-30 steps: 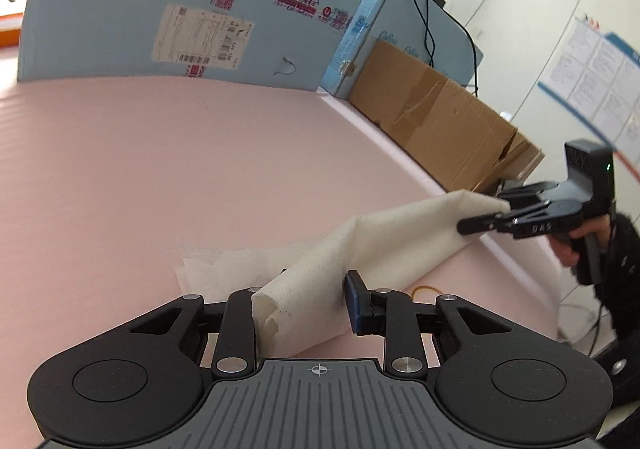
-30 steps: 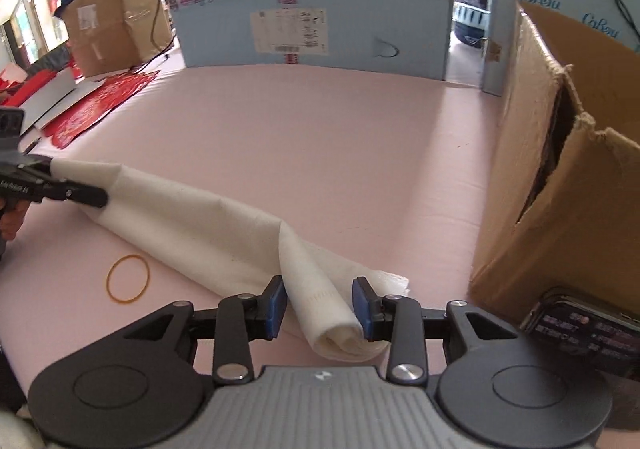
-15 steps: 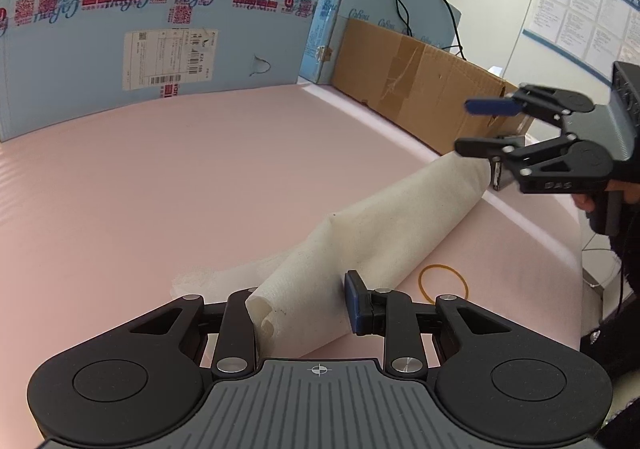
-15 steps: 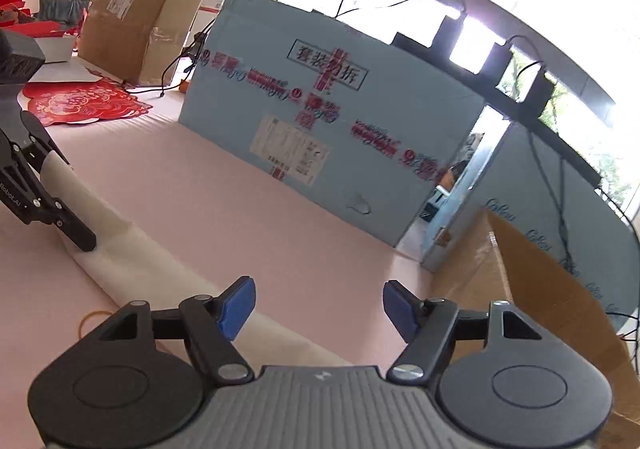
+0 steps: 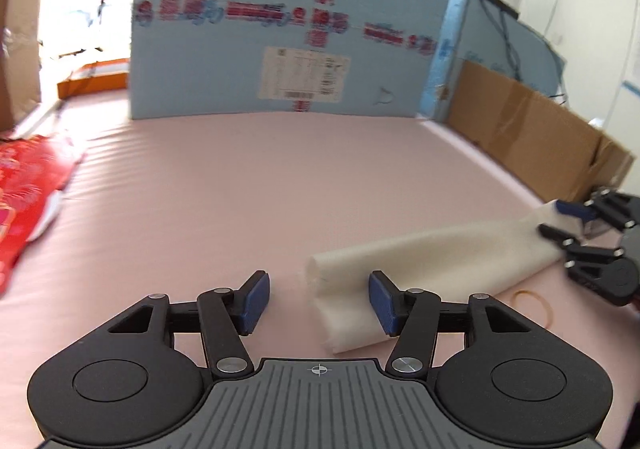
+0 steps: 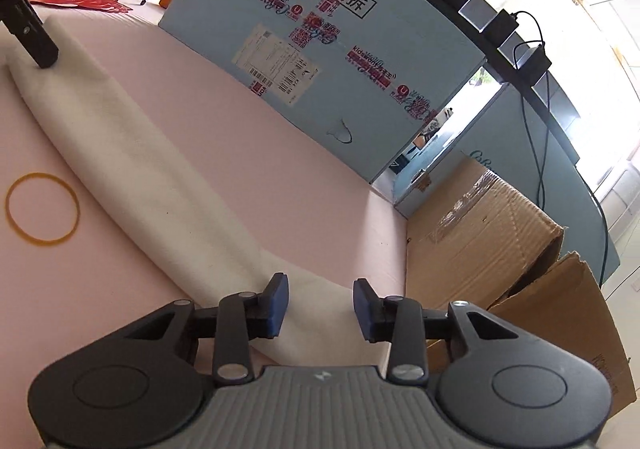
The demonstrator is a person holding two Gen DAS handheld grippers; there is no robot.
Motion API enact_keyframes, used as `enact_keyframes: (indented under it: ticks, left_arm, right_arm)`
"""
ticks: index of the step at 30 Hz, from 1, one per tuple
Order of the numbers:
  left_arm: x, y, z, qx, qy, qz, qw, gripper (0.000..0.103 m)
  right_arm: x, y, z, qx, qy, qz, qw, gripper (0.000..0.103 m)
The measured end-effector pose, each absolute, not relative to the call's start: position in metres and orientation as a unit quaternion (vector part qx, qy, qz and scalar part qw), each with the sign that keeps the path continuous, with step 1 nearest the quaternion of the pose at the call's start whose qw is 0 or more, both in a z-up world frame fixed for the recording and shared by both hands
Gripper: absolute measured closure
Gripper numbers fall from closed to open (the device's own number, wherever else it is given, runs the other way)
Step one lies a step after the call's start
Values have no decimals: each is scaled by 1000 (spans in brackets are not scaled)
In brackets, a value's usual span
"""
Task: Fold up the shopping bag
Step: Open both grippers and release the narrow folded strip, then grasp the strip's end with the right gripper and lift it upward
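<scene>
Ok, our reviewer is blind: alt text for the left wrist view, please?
The open left gripper hovers at one end of a rolled white shopping bag on a pink table. The right gripper is at the far end, near a rubber band.

The rolled shopping bag [image 6: 132, 153] lies across the mat [image 5: 248, 185] between the two grippers, a rubber band [image 6: 42, 209] just beside it, with cardboard boxes [image 5: 532, 133] behind and right.
</scene>
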State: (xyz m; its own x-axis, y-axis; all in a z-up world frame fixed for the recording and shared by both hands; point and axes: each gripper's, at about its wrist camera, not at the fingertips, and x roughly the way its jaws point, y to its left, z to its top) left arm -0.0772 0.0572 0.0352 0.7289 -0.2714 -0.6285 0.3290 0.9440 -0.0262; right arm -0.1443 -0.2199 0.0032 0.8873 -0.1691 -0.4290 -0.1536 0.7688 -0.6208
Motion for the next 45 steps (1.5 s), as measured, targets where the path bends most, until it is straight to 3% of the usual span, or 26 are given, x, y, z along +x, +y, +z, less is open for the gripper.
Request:
enact_keyframes:
  ticks: [1,5,11,12,14,15,18,22,25,29,33,45]
  left_arm:
    - [-82,53,37,71,325,-133,934,34]
    - [-106,27,57,192,247,-18,950,34]
    - [-138,-27,88,175,142,-119,967,34]
    - [-136,-40,87,172,145,-157,961,34]
    - [-124,-63,80,174,163,-211,948,46]
    - [-116,-74,73,179,177,-229,940,57]
    - [-97,-96,54,200,226,-251,920,68]
    - [-93,-98,33,211,254,-257,908,67]
    - [-95,-97,29,208,256,-259,908,67]
    - [-97,-97,27,209,251,-260,909,67]
    - [-97,-93,29,201,251,-260,910,65]
    - [-95,-90,28,190,253,-262,912,64]
  right_arm:
    - [-145,-220,3,-340,235,-5,911,64]
    - [-146,-217,1,-352,227,-10,908,64]
    - [-145,-219,3,-341,228,-5,912,65]
    - [-144,-221,5,-336,230,-3,914,65]
    - [-143,-226,8,-317,235,4,919,65]
    - [-142,-230,11,-304,239,9,922,65]
    - [-139,-241,18,-265,250,24,931,64]
    - [-136,-264,29,-202,269,34,941,55]
    - [-150,-273,38,-191,258,16,947,54]
    - [-179,-293,58,-38,251,53,966,40]
    - [-178,-313,49,163,299,114,933,39]
    - [-131,-299,32,272,311,94,906,32]
